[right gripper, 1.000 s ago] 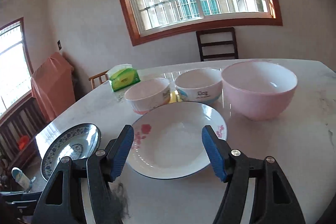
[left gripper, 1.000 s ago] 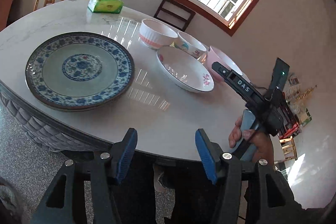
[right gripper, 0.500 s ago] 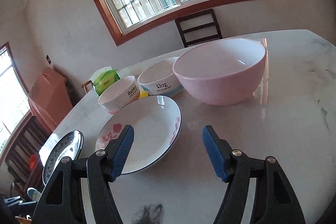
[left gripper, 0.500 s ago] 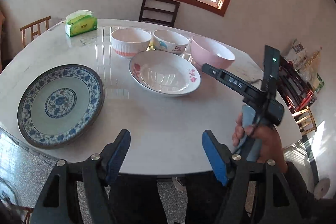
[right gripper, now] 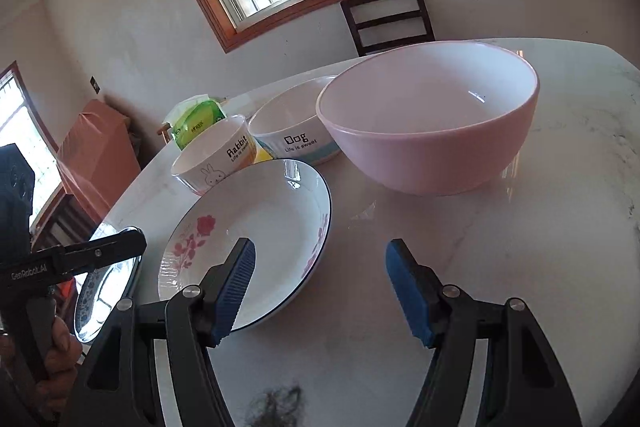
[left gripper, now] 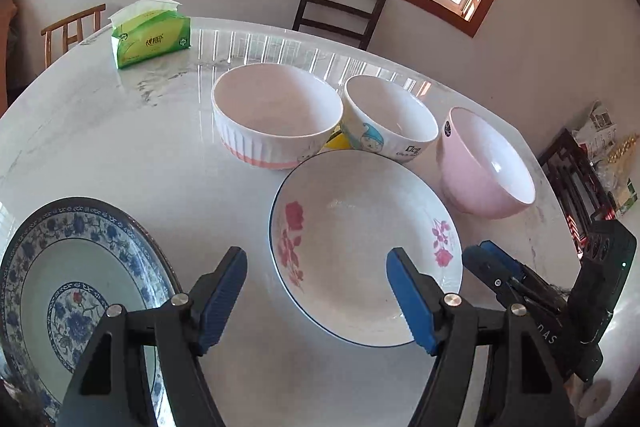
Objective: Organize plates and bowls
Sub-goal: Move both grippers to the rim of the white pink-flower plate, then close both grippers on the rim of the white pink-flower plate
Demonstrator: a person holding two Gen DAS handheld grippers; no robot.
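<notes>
A white plate with red flowers (left gripper: 360,231) (right gripper: 256,227) lies mid-table. Behind it stand a white bowl with a pink band (left gripper: 276,115) (right gripper: 212,163), a white "Dog" bowl (left gripper: 388,115) (right gripper: 288,131) and a big pink bowl (left gripper: 484,163) (right gripper: 428,115). A blue-patterned plate (left gripper: 80,287) (right gripper: 104,287) lies at the near left. My left gripper (left gripper: 316,299) is open and empty, hovering over the flowered plate's near edge. My right gripper (right gripper: 320,291) is open and empty, just right of that plate, before the pink bowl; it also shows in the left wrist view (left gripper: 500,267).
A green tissue pack (left gripper: 150,37) (right gripper: 198,121) sits at the far side of the round marble table (left gripper: 120,131). Chairs (left gripper: 340,11) stand behind the table. A shelf with clutter (left gripper: 588,163) is at the right.
Both grippers have moved forward over the table toward the flowered plate and bowls. The left one swung right from the blue plate. Both stay open.
</notes>
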